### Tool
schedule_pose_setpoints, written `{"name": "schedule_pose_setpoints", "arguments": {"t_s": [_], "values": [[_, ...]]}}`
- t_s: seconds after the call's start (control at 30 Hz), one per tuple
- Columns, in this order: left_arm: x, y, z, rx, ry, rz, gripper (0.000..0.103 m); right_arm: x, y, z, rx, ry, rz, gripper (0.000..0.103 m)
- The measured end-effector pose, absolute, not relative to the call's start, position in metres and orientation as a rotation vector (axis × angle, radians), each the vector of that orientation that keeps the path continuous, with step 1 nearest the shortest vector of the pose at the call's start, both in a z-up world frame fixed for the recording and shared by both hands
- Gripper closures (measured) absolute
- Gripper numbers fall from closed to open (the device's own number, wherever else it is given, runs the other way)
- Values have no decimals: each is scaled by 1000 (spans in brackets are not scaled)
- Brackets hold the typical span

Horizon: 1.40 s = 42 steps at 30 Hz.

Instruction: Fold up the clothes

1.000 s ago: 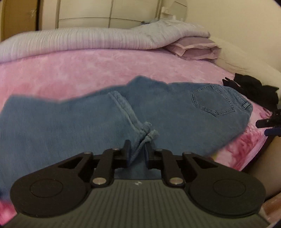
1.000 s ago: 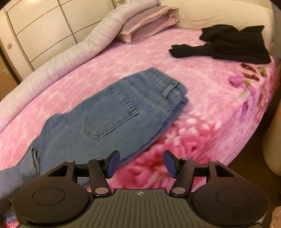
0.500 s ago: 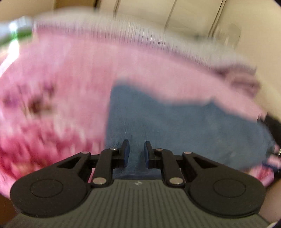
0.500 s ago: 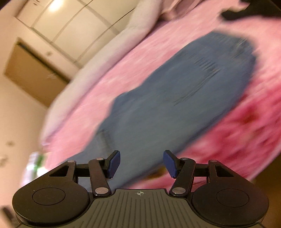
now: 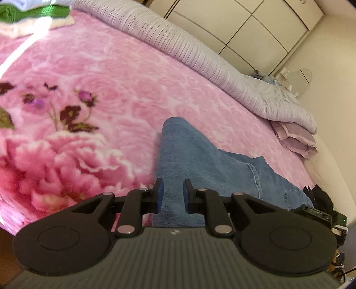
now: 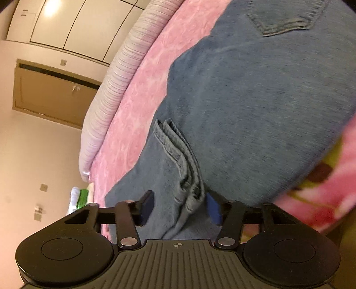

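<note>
Blue jeans (image 5: 200, 160) lie folded on a pink flowered blanket (image 5: 111, 77). My left gripper (image 5: 173, 191) is shut on a fold of the denim, which fills the narrow gap between its pads. In the right wrist view the jeans (image 6: 255, 89) show a back pocket at the top and the two leg cuffs (image 6: 178, 146) running down towards me. My right gripper (image 6: 180, 204) straddles the cuff ends with its jaws closing. The denim lies between its blue pads (image 6: 148, 205), which do not visibly press it.
A lilac ribbed duvet (image 5: 200, 51) and a pillow (image 5: 293, 137) line the far side of the bed. A green and white pile of clothes (image 5: 33, 13) sits at the top left, a black garment (image 5: 320, 195) at the right edge. White wardrobe doors (image 5: 255, 22) stand behind.
My left gripper has swung sideways and rolled with the denim still in it. My right gripper has dropped onto the jeans' cuffs and its jaws have narrowed around them.
</note>
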State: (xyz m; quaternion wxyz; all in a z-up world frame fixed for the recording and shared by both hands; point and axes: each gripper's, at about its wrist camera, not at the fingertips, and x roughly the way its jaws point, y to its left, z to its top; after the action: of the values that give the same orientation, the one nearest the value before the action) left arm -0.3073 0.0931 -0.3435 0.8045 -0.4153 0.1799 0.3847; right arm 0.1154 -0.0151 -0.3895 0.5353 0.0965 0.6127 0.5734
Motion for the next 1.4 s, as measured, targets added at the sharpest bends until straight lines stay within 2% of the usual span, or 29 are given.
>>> {"name": "schedule_pose_setpoints", "arguments": {"t_s": [0.03, 0.07, 0.23, 0.3, 0.43, 0.57, 0.67, 0.73, 0.93, 1.0, 1.03, 1.13, 1.4], "values": [[-305, 95, -345, -897, 385, 821, 90, 112, -10, -390, 205, 1442, 1374, 77], [-301, 96, -345, -898, 385, 813, 90, 109, -5, -391, 161, 1413, 1381, 83], [-275, 101, -327, -875, 355, 735, 90, 103, -15, -352, 104, 1062, 1522, 86], [-260, 102, -319, -859, 354, 694, 90, 118, -33, -318, 138, 870, 1540, 86], [-212, 104, -315, -805, 413, 593, 90, 185, -70, -290, 202, 728, 1429, 86], [-159, 99, -332, -797, 514, 513, 90, 263, -94, -317, 171, 769, 1181, 86], [-130, 92, -348, -786, 587, 510, 90, 311, -94, -362, 150, 945, 1034, 86], [-118, 88, -354, -779, 611, 522, 90, 325, -100, -375, 248, 1018, 1034, 86], [-104, 83, -351, -765, 624, 543, 89, 321, -98, -320, 276, 748, 1209, 86], [-93, 78, -353, -761, 636, 526, 89, 338, -103, -321, 259, 728, 1135, 86], [-88, 76, -354, -759, 642, 518, 89, 348, -105, -323, 254, 728, 1097, 86], [-76, 70, -359, -755, 668, 502, 89, 385, -111, -362, 315, 915, 996, 87], [-71, 69, -362, -744, 684, 498, 90, 380, -115, -352, 306, 814, 1036, 87]]}}
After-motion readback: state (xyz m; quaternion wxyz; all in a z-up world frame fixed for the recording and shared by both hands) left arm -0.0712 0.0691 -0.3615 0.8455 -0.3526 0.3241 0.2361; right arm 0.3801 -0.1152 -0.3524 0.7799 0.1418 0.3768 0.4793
